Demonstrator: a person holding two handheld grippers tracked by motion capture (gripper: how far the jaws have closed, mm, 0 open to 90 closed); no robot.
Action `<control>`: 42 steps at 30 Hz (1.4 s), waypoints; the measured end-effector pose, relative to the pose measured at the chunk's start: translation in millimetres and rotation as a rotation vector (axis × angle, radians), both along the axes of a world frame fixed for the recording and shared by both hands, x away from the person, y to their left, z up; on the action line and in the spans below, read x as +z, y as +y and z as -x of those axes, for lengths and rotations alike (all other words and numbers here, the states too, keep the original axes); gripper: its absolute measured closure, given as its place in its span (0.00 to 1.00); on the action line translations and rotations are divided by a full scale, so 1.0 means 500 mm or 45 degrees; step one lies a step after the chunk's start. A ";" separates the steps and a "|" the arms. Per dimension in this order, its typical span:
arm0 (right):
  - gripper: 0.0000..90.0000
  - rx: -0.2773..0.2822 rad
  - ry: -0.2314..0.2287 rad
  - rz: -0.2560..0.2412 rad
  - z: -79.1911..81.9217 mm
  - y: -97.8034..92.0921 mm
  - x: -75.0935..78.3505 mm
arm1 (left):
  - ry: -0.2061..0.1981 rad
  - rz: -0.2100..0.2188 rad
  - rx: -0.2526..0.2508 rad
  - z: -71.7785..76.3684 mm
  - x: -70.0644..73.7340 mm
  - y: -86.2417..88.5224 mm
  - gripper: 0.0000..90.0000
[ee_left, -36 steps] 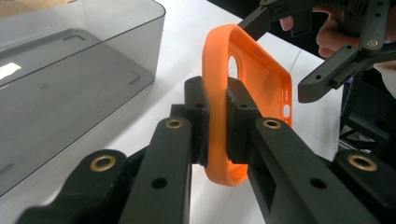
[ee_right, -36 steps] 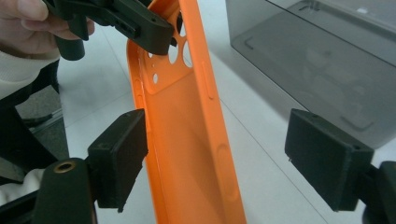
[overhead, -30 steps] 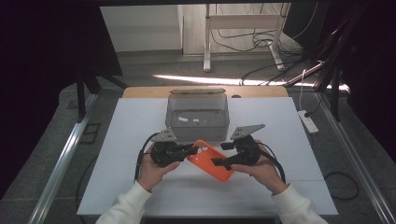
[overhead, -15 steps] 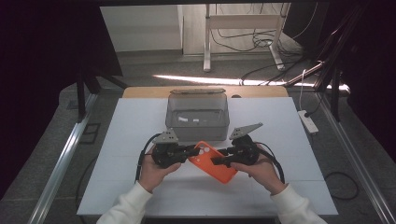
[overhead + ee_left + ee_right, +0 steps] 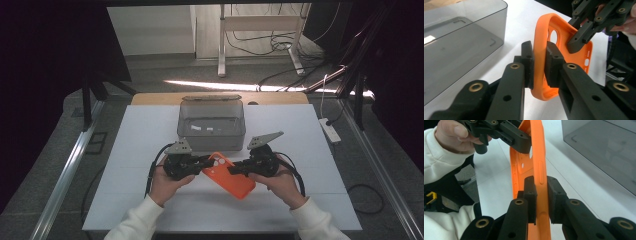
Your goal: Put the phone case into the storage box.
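Observation:
An orange phone case (image 5: 235, 181) hangs tilted just above the white table, held between the two grippers. My left gripper (image 5: 204, 164) clamps its left end; in the left gripper view the pads (image 5: 527, 60) press both sides of the case rim (image 5: 541, 30). On the opposite side my right gripper (image 5: 234, 170) is shut on the long edge, and in the right gripper view that edge (image 5: 537, 150) runs up between the jaws of the right gripper (image 5: 542, 185). Each gripper view also shows the other gripper gripping the case farther off.
A smoky translucent box (image 5: 211, 125) stands on the white tabletop (image 5: 130, 150) just behind the grippers, close to the case. It appears again in the left gripper view as the box (image 5: 456, 42). A power strip (image 5: 330, 129) lies off the table's right edge.

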State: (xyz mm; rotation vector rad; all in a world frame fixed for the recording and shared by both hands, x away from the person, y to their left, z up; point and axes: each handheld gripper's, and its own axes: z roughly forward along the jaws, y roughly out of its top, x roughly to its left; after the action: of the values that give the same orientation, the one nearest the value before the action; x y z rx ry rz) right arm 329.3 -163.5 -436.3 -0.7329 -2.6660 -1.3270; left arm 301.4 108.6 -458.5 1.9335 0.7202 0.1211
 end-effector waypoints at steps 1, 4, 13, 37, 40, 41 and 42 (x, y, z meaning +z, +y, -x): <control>0.89 0.003 -0.004 -0.001 0.001 0.001 0.000 | -0.005 -0.003 0.003 0.000 0.000 0.000 0.86; 0.89 0.012 -0.044 0.009 0.007 0.003 0.004 | -0.010 0.002 0.015 0.000 -0.002 0.002 0.81; 0.89 -0.007 -0.112 0.008 0.013 -0.004 0.017 | -0.041 -0.017 0.111 -0.002 -0.003 0.005 0.33; 0.89 -0.067 -0.195 -0.008 0.017 -0.021 0.032 | -0.076 -0.135 0.167 0.040 -0.026 0.052 0.23; 0.89 -0.079 -0.211 -0.008 0.018 -0.023 0.034 | -0.087 -0.140 0.169 0.047 -0.031 0.063 0.23; 0.89 -0.079 -0.211 -0.008 0.018 -0.023 0.034 | -0.087 -0.140 0.169 0.047 -0.031 0.063 0.23; 0.89 -0.080 -0.209 -0.009 0.018 -0.024 0.035 | -0.092 -0.142 0.167 0.048 -0.033 0.065 0.23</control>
State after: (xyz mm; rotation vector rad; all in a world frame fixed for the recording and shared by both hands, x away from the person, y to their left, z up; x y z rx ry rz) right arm 320.4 -175.6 -418.9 -0.7434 -2.7832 -1.4718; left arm 277.5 141.3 -475.1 1.9761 0.8067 0.3165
